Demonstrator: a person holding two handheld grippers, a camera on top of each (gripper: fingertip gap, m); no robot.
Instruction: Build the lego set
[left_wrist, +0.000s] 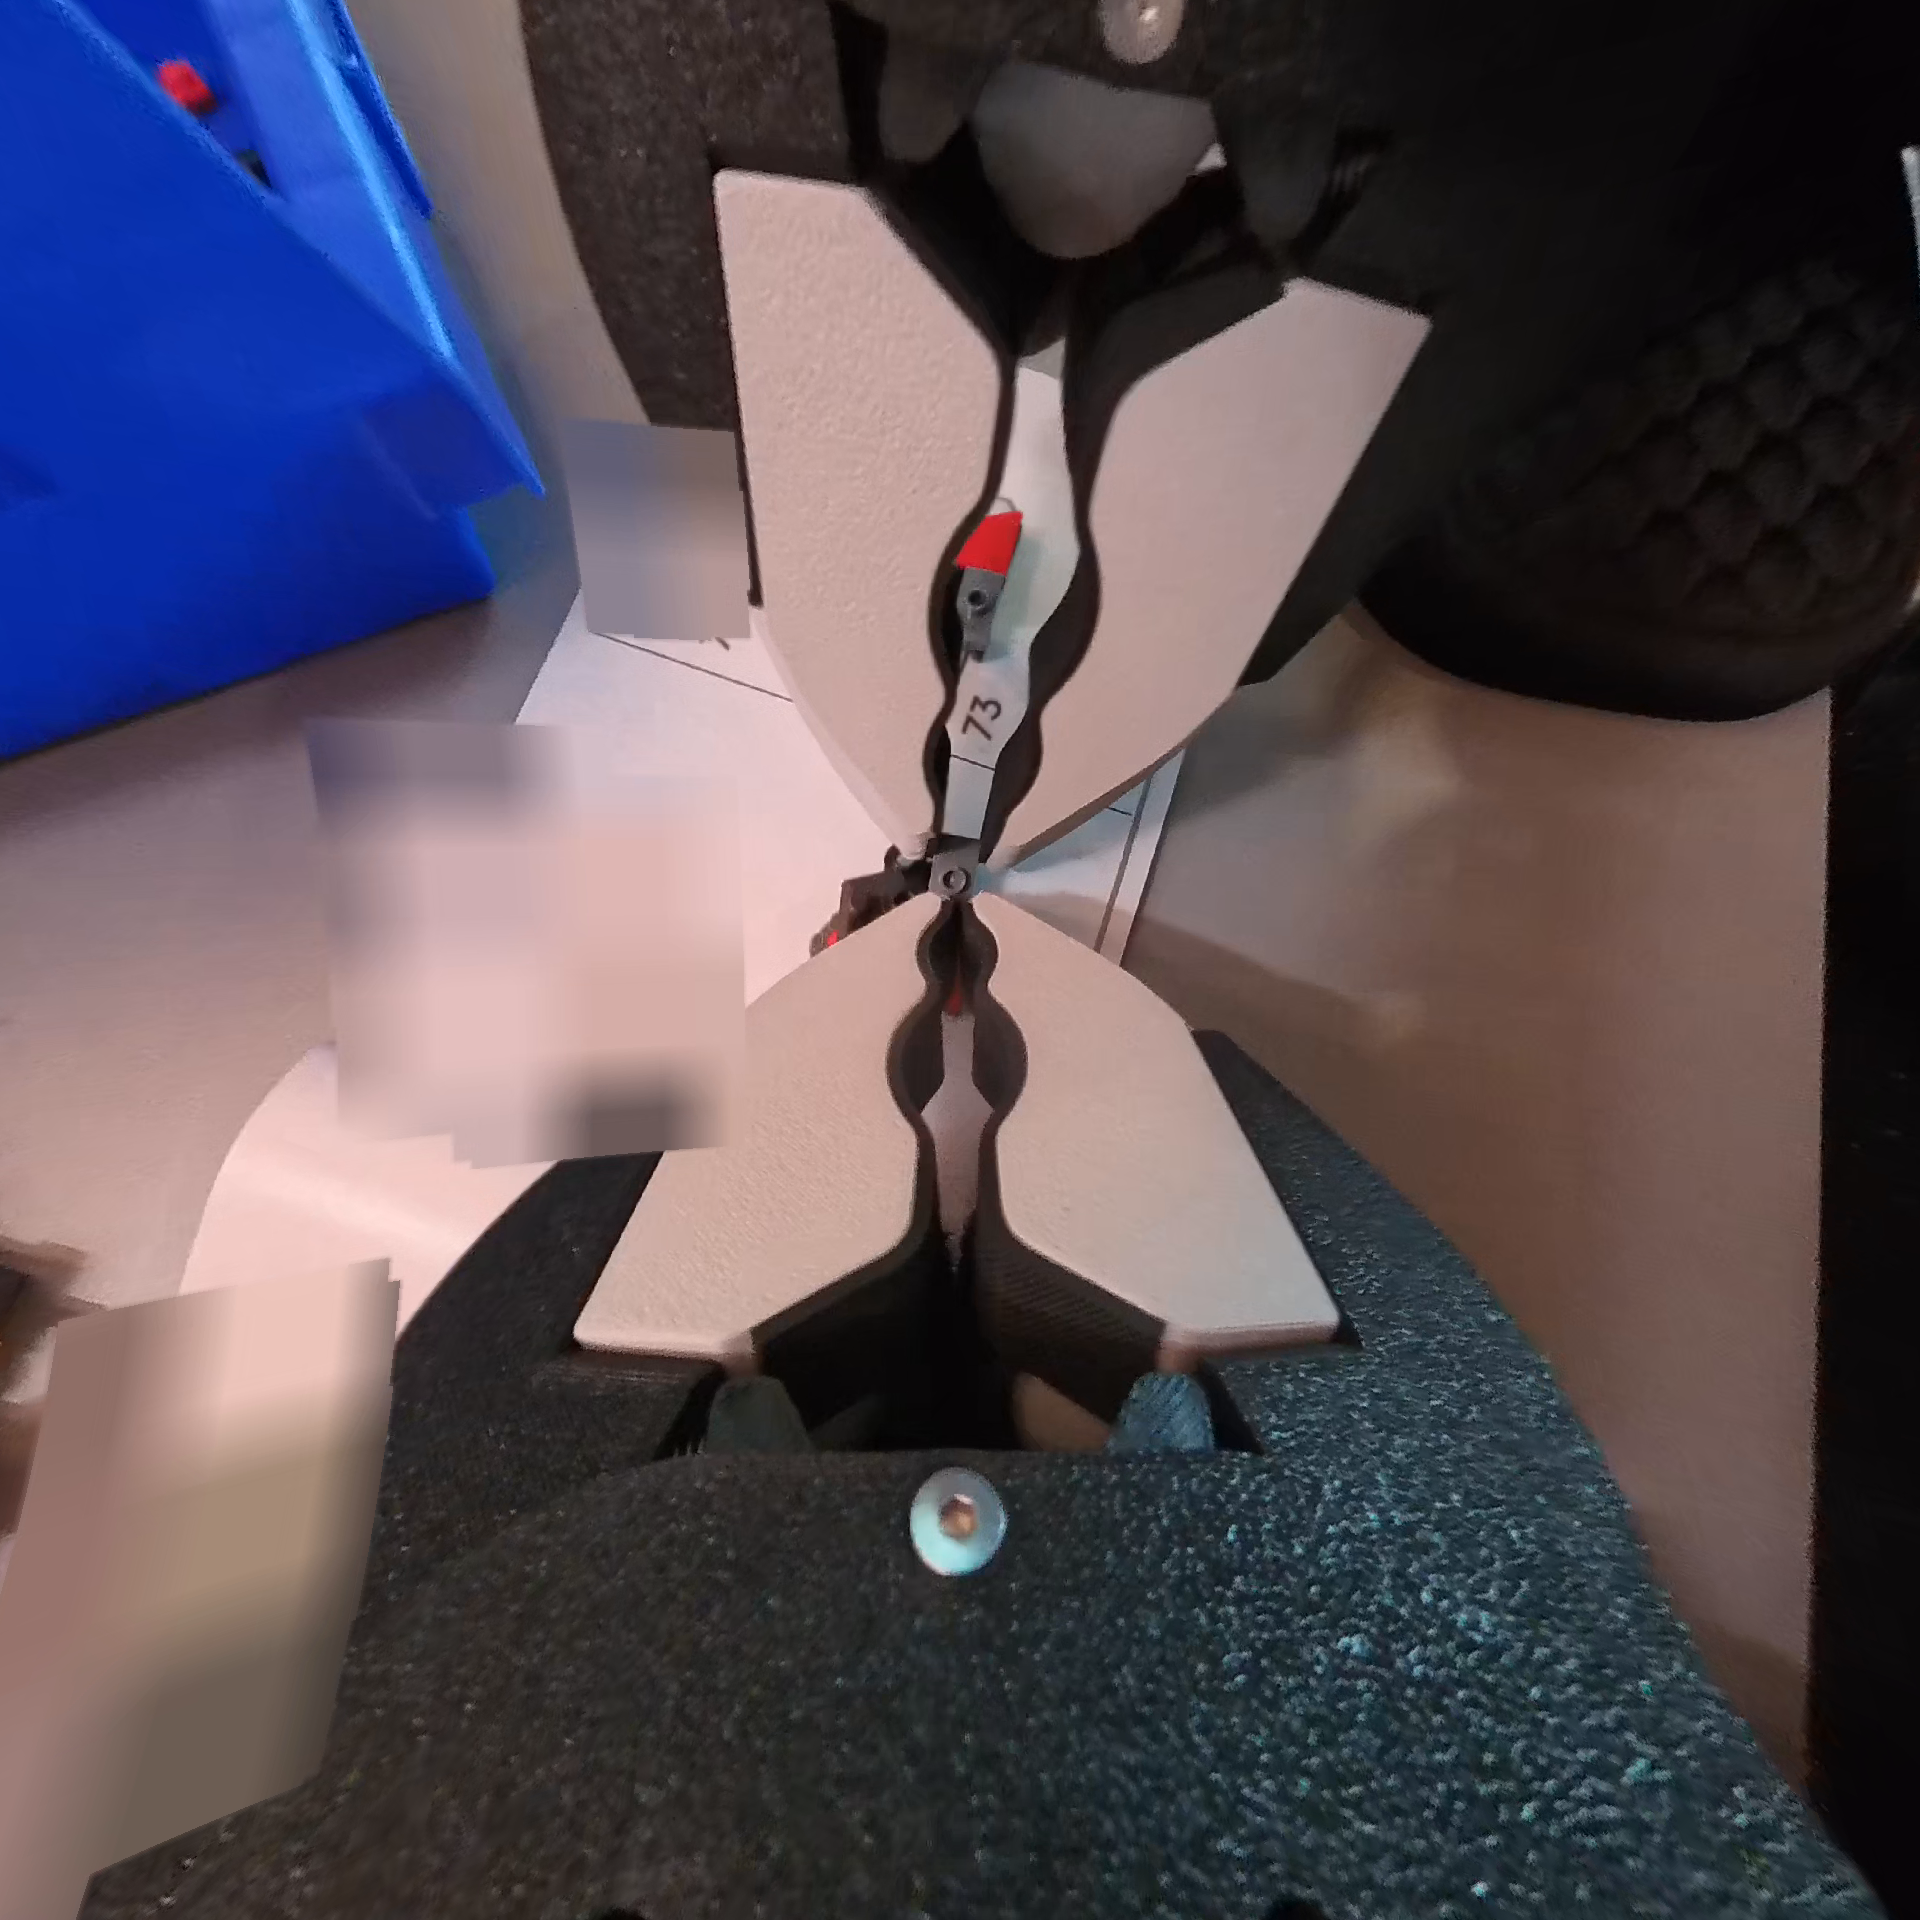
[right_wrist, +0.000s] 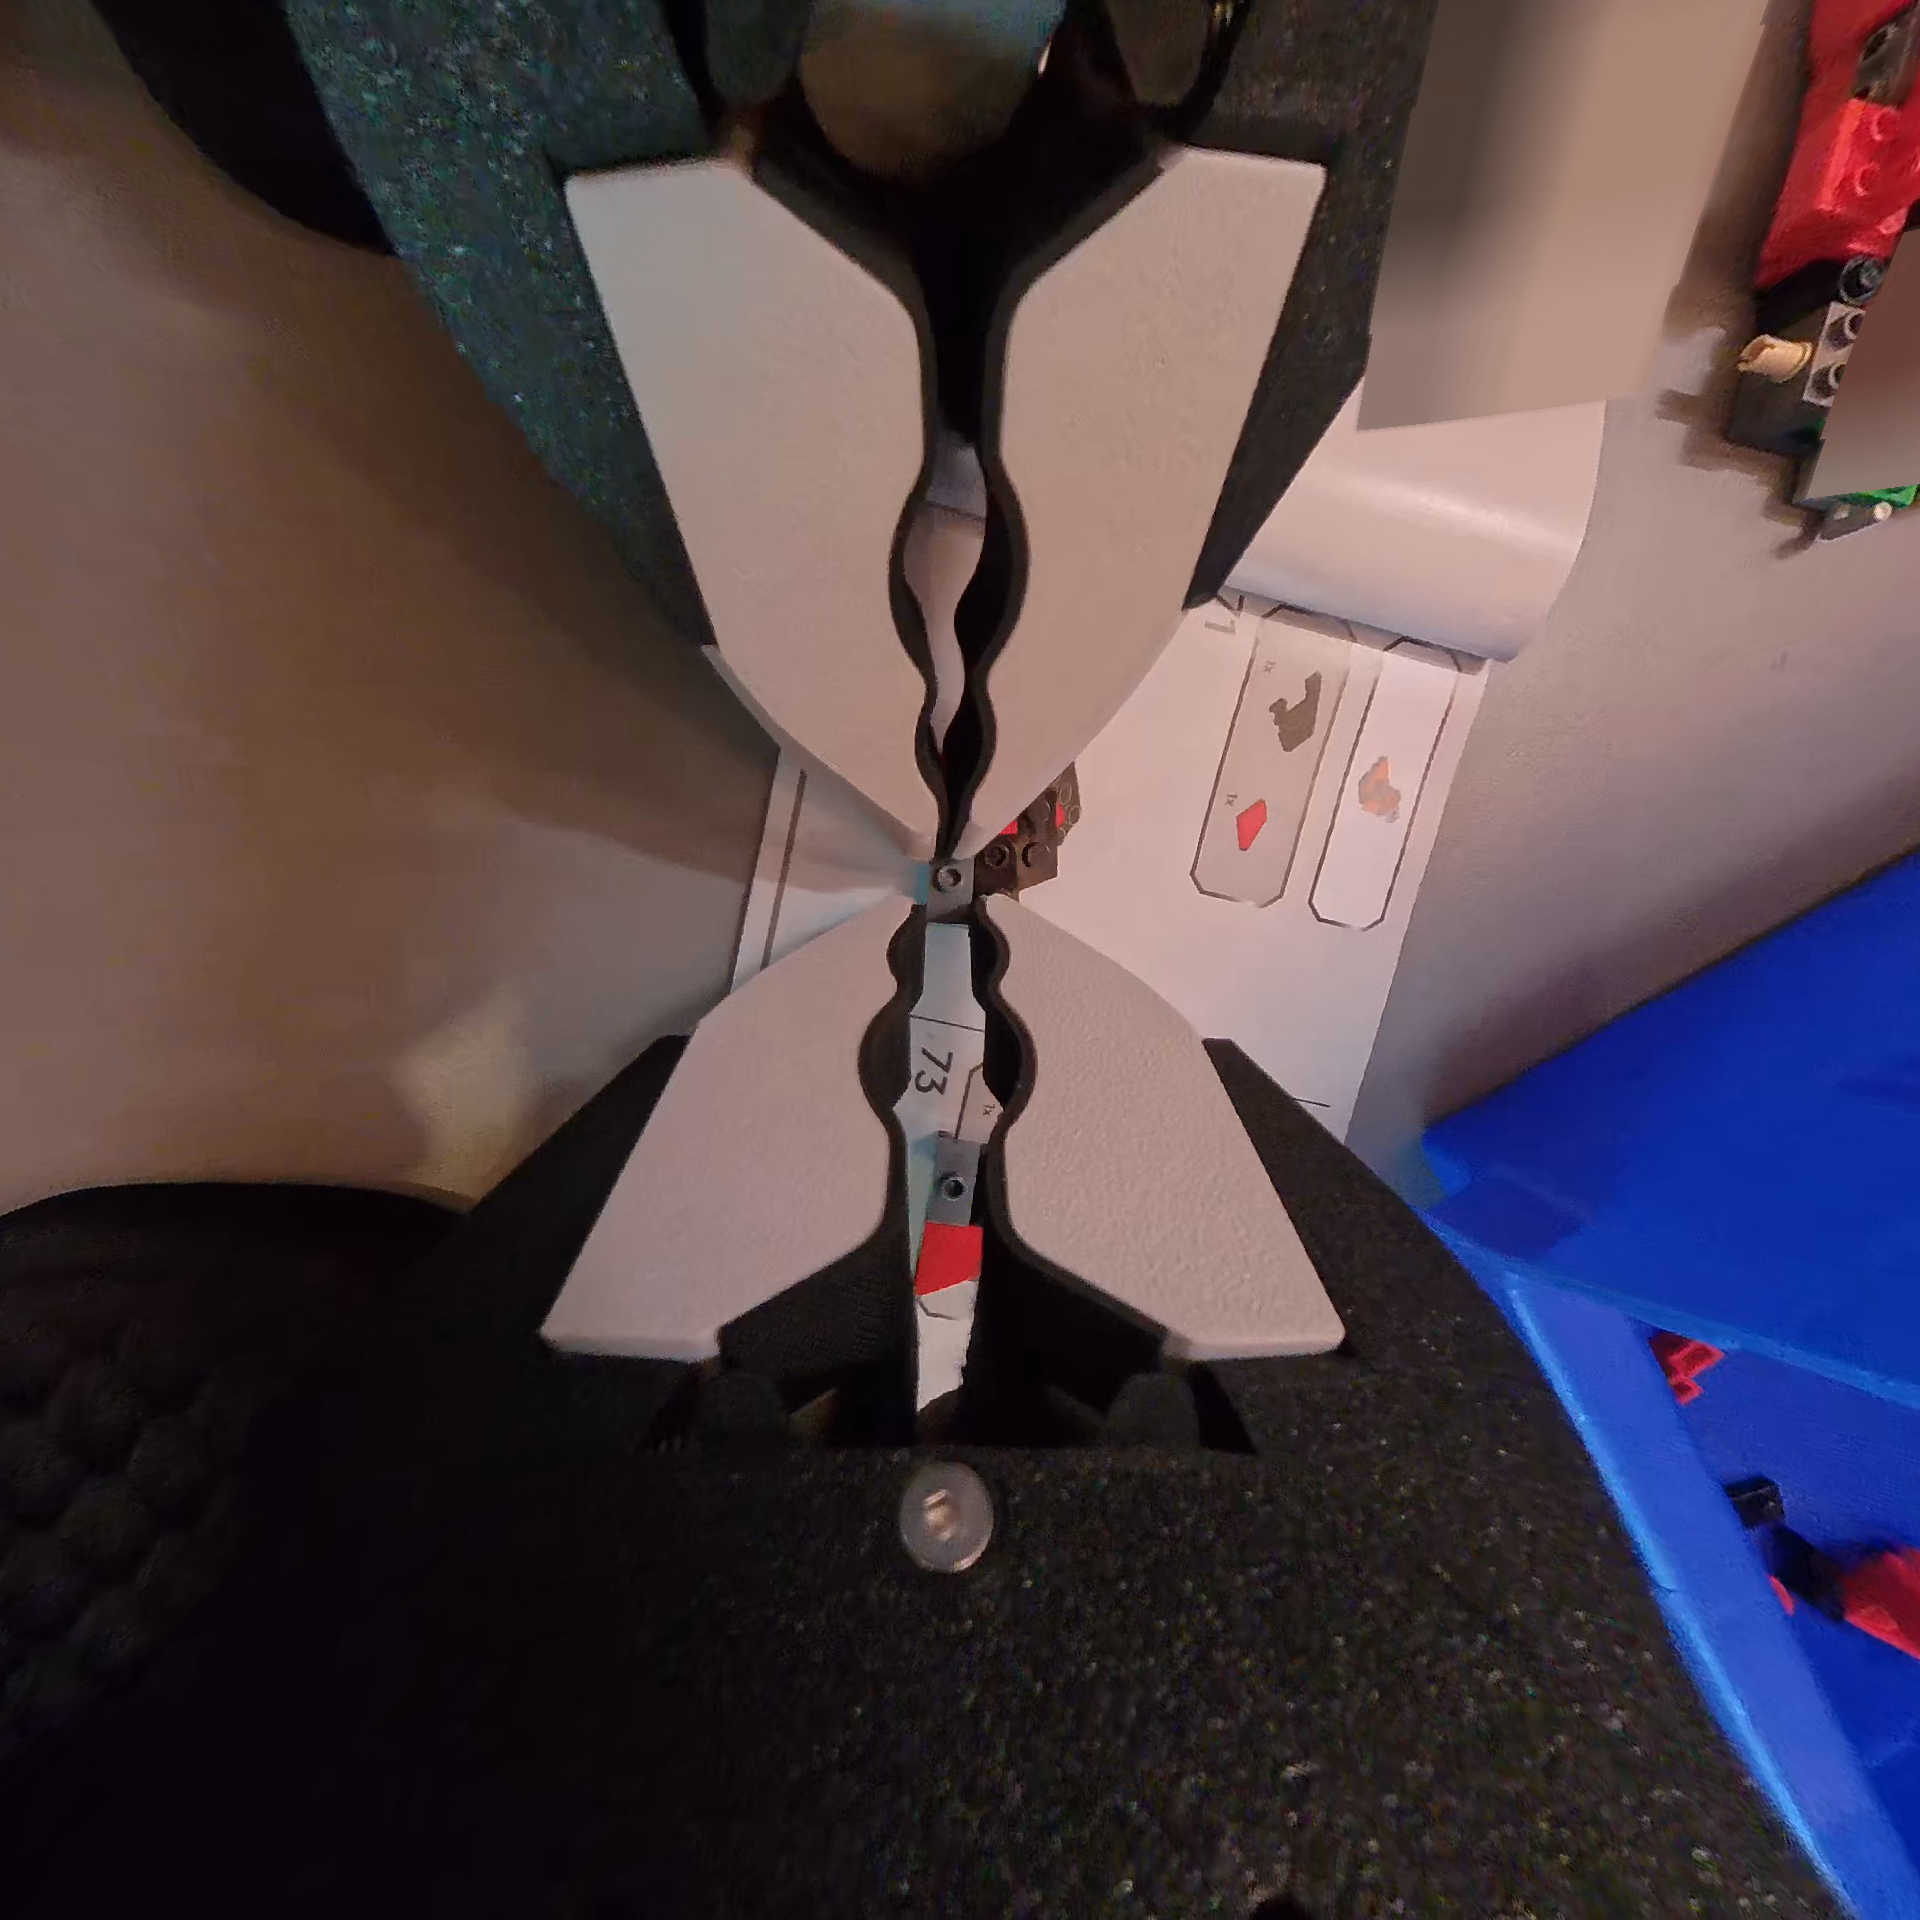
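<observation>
Left gripper (left_wrist: 954, 914) and right gripper (right_wrist: 948, 909) set tip to tip above the worktop (left_wrist: 1455, 935), both closed narrow on one small dark grey lego piece (left_wrist: 954, 878) pinched between the four fingertips. Black and red lego sub-assembly (right_wrist: 1029, 836) attached to that piece, just right of the right gripper tips. Instruction booklet (right_wrist: 1340, 790) lying open directly beneath. Blue parts bin (right_wrist: 1714, 1195) to the right of the right gripper. Partly built red and black model (right_wrist: 1829, 177) further beyond, upper right.
</observation>
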